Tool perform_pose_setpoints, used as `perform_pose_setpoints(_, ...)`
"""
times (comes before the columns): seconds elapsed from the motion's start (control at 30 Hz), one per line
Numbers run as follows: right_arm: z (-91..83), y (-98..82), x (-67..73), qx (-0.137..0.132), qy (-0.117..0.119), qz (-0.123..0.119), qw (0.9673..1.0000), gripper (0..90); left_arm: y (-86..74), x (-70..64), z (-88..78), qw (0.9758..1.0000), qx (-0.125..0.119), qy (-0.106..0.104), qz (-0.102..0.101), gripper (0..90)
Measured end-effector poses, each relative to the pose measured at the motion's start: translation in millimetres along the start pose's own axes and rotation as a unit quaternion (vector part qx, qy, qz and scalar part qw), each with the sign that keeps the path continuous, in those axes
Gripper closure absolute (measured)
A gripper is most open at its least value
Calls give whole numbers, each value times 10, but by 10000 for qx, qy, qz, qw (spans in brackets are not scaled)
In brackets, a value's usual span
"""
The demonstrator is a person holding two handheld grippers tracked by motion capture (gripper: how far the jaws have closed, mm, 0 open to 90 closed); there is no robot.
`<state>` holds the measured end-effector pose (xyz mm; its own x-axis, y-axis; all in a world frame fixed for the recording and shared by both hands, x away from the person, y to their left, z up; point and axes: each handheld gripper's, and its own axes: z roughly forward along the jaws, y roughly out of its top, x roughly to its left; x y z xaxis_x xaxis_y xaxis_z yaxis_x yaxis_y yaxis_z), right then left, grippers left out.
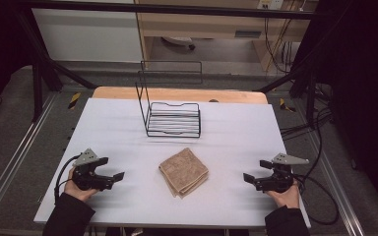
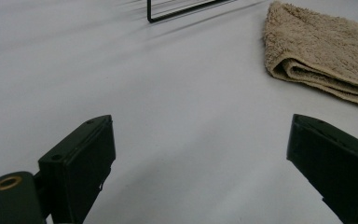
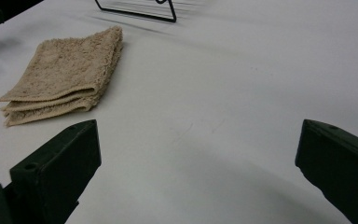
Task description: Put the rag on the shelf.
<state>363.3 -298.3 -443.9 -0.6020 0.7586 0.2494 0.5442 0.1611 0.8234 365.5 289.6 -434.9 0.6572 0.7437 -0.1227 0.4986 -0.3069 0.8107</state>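
A folded beige towel (image 1: 183, 172) lies on the white table (image 1: 226, 142), near the front middle. It also appears at the upper right of the left gripper view as the towel (image 2: 321, 46) and at the upper left of the right gripper view as the towel (image 3: 67, 70). A black wire rack (image 1: 170, 113) stands behind it toward the table's far side. My left gripper (image 1: 112, 173) rests low at the front left, open and holding nothing, pointing toward the towel. My right gripper (image 1: 252, 178) sits at the front right, open too, with bare table between its jaws.
The rack's front corner (image 2: 168, 14) peeks in at the top of the left gripper view, and the rack (image 3: 140, 11) edges the top of the right one. A wooden board (image 1: 177, 93) borders the table's far edge. Black frame bars and cables surround the table.
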Motion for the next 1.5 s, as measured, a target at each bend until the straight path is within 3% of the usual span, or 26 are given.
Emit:
perform_pose_setpoints(0.47, 16, 18, 53, 66, -60, -90, 9999, 8, 35, -82, 35, 10000, 77, -35, 6, 79)
perform_pose_setpoints(0.9, 112, 60, 176, 183, -63, -191, 9996, 9, 186, -282, 164, 9997, 238, -39, -63, 123)
perform_pose_setpoints(1.27, 193, 79, 249, 245, -2, -267, 9993, 10, 411, -492, 326, 9994, 321, -107, -33, 224)
perform_pose_setpoints(1.5, 197, 77, 259, 247, 11, -241, 9994, 10, 579, -691, 533, 9989, 411, -228, 75, 342)
